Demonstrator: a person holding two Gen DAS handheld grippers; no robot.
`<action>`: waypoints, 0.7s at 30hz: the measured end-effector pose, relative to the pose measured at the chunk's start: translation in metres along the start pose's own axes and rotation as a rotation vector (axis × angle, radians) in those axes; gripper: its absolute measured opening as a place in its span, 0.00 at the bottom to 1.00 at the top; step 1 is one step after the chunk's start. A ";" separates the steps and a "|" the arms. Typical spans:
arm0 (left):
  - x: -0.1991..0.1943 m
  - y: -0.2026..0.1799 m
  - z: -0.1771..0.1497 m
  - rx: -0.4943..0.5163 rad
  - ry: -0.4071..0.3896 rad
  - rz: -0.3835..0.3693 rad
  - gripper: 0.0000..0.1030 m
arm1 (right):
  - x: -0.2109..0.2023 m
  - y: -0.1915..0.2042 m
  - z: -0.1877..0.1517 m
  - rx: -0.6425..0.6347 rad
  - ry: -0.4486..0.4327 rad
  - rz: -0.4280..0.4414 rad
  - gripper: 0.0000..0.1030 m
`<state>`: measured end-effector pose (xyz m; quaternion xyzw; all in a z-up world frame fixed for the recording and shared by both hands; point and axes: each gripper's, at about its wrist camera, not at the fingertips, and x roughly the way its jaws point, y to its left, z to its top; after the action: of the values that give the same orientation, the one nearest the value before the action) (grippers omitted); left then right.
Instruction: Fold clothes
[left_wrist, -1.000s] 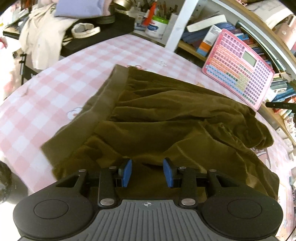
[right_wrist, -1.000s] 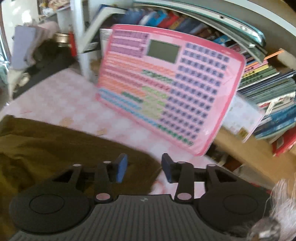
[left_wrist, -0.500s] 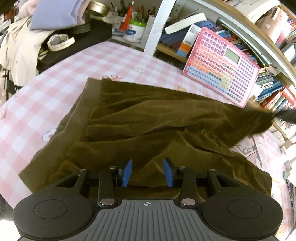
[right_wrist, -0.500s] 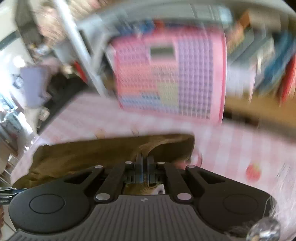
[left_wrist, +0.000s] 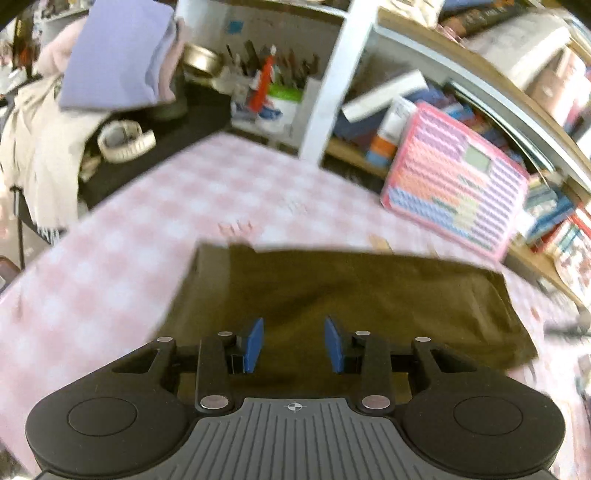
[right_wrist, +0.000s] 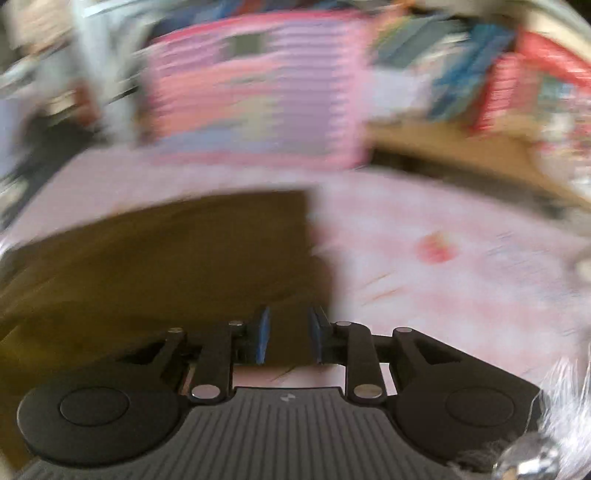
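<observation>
Pink-checked tablecloth (left_wrist: 110, 258) fills mid-frame, olive garment (left_wrist: 369, 295) spread flat at centre — apparently smoothed, folds not yet made. Left gripper (left_wrist: 294, 345) hangs spread above it; right gripper (right_wrist: 287, 336) is parted over its corner, pinching nothing.

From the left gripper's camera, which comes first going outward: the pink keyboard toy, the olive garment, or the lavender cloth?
Nearest to the left gripper first:
1. Olive garment, directly under and ahead of the fingers.
2. Pink keyboard toy, right, leaning against the shelf.
3. Lavender cloth, far left, beyond the table.
</observation>
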<state>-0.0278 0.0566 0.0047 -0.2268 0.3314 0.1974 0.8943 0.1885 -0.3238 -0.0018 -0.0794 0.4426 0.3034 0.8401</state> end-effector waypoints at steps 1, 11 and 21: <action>0.007 0.002 0.008 0.002 -0.004 -0.004 0.32 | -0.001 0.015 -0.011 -0.024 0.030 0.052 0.22; 0.112 0.039 0.038 0.004 0.119 0.091 0.04 | -0.013 0.086 -0.100 -0.192 0.157 -0.080 0.29; 0.138 0.052 0.076 0.043 0.097 0.170 0.05 | -0.024 0.083 -0.116 -0.064 0.133 -0.181 0.41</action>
<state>0.0813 0.1679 -0.0526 -0.1878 0.3966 0.2543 0.8618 0.0492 -0.3145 -0.0409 -0.1657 0.4783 0.2342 0.8300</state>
